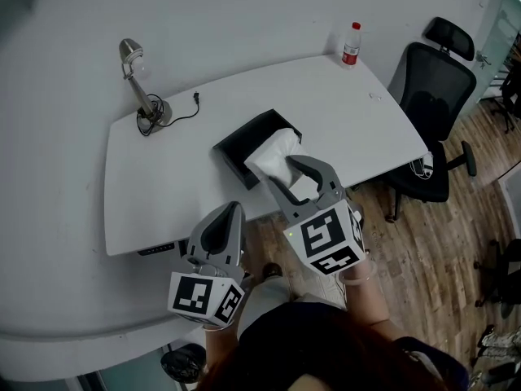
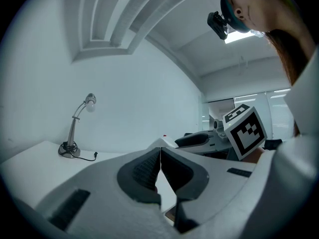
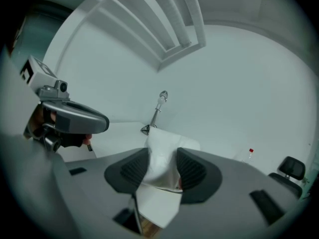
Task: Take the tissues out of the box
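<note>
A black tissue box (image 1: 244, 139) lies open in the middle of the white table (image 1: 163, 177). A white tissue (image 1: 273, 155) rises out of it toward me, and my right gripper (image 1: 291, 173) is shut on its near end above the table's front edge. In the right gripper view the tissue (image 3: 160, 203) fills the gap of the right gripper (image 3: 163, 154) and hangs down below it. My left gripper (image 1: 231, 210) hovers lower left, off the table's front edge. In its own view, the left gripper (image 2: 160, 156) has jaws touching with nothing between them.
A desk lamp (image 1: 138, 88) with a loose cable stands at the table's far left. A red-capped bottle (image 1: 351, 45) is at the far right corner. A black office chair (image 1: 431, 96) sits right of the table on the wooden floor (image 1: 423, 243).
</note>
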